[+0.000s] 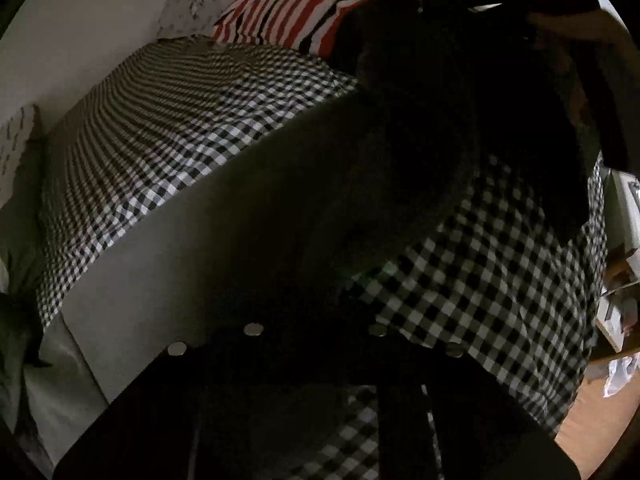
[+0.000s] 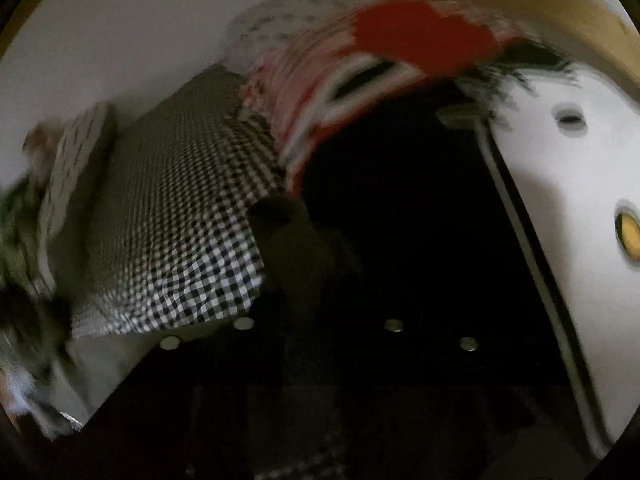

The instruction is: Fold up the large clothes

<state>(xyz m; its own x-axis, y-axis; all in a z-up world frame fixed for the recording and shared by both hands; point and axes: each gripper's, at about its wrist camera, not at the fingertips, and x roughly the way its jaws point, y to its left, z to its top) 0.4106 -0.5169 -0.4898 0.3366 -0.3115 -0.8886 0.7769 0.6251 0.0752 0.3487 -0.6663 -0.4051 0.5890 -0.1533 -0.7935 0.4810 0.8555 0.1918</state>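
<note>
Both views are pretty dark, so bear with me. The bed [image 1: 168,128] has a black-and-white gingham cover, and a big dark garment [image 1: 320,200] is draped across its near edge, spilling over the side; it looks grey-green where light hits it and goes nearly black toward the right. In the left wrist view the left tool [image 1: 316,396] sits low in the frame, mostly a black silhouette with a few shiny round bolts. Its fingers look pulled in close together and there's dark cloth plus some gingham right in that zone, but I honestly can't make out what, if anything, is pinched. Up toward the far end of the bed there's a red, white and black striped cloth [image 1: 304,12] piled up, with a spotted white pillow [image 1: 208,0] behind it by the wall [image 1: 100,20]. A strip of wooden floor [image 1: 592,412] shows past the right-hand edge of the bed. The right wrist view is motion-blurred: the right tool [image 2: 320,400] is buried in shadow, so I can't tell whether it's gripping or how wide it stands. The dark garment [image 2: 380,220] fills the middle there too, lying over the gingham at the near edge, and a white panel [image 2: 568,208] with holes curves down the right side.
</note>
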